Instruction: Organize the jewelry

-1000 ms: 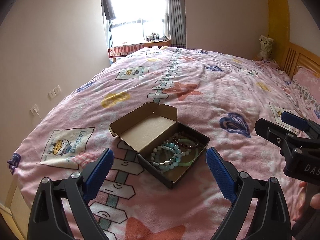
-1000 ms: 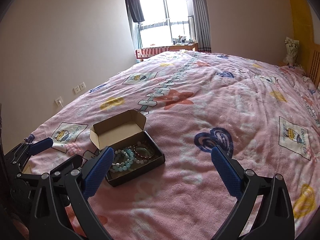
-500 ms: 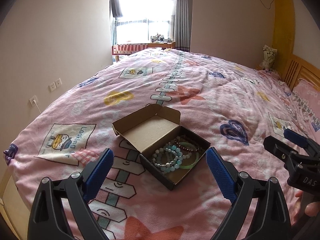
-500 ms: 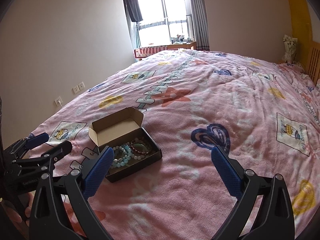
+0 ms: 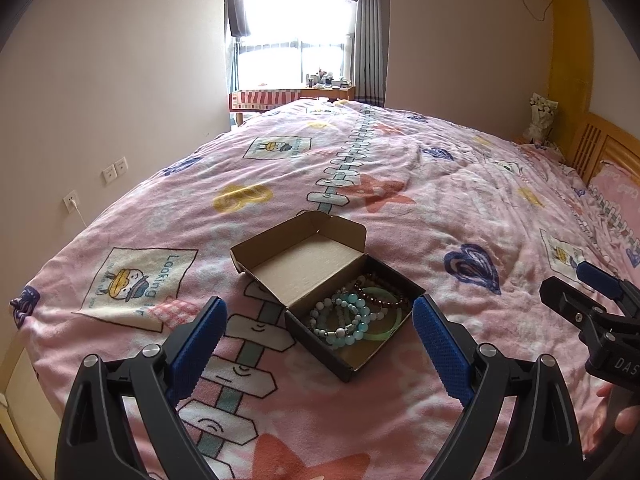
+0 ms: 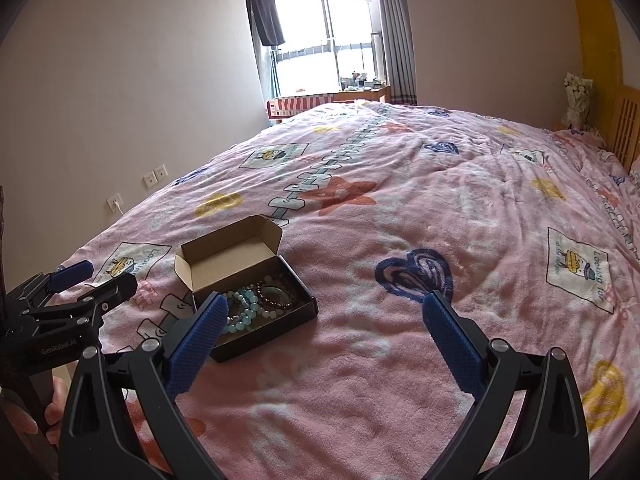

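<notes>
The open cardboard box (image 5: 320, 280) rests on the bed's pink blanket (image 5: 460, 208), lid folded back. Beaded bracelets (image 5: 344, 316) and a green bangle (image 5: 384, 326) lie tangled inside; the count is unclear. Left gripper (image 5: 318, 338) and right gripper (image 6: 326, 330) are both spread wide and empty. In the right wrist view, a blue fingertip (image 6: 204, 328) hides part of the box.

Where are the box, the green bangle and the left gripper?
box (image 5: 352, 364), left wrist view, near dark wall.
green bangle (image 5: 394, 326), left wrist view, its near rim.
left gripper (image 5: 318, 330), left wrist view, midway between fingertips.
</notes>
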`<act>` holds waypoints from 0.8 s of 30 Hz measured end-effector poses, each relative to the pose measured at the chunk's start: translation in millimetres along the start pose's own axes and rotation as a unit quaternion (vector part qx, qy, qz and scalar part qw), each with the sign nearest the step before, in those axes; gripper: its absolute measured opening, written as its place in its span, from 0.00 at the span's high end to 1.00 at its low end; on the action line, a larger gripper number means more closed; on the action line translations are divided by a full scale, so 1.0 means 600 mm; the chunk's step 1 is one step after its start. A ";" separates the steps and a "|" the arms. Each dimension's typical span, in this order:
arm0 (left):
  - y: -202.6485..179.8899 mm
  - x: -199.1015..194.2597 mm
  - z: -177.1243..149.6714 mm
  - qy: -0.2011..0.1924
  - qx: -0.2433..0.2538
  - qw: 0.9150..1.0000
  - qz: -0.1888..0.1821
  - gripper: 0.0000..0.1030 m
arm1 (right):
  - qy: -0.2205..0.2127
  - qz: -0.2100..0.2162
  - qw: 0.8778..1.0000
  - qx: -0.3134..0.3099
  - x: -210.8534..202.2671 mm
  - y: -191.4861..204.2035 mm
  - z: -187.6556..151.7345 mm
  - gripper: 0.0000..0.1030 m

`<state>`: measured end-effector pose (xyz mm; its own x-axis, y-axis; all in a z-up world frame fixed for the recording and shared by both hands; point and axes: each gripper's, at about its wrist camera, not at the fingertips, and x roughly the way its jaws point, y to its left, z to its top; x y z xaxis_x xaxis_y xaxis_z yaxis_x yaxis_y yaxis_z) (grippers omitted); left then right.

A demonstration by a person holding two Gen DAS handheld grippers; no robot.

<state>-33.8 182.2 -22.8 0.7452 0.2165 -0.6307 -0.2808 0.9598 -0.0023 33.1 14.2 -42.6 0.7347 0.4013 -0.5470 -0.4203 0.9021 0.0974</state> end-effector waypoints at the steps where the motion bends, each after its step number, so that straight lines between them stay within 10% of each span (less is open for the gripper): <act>1: 0.000 0.000 -0.001 0.000 0.000 1.000 0.001 0.11 | 0.000 0.000 1.000 -0.001 0.000 0.000 0.000 0.07; 24: 0.003 0.001 0.001 0.000 -0.001 1.000 -0.001 0.10 | 0.001 0.002 1.000 -0.004 0.000 0.006 0.001 0.07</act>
<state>-33.4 183.9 -23.0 0.7453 0.2144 -0.6314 -0.2808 0.9598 -0.0055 32.2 17.3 -41.8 0.7316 0.4055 -0.5480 -0.4283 0.8988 0.0933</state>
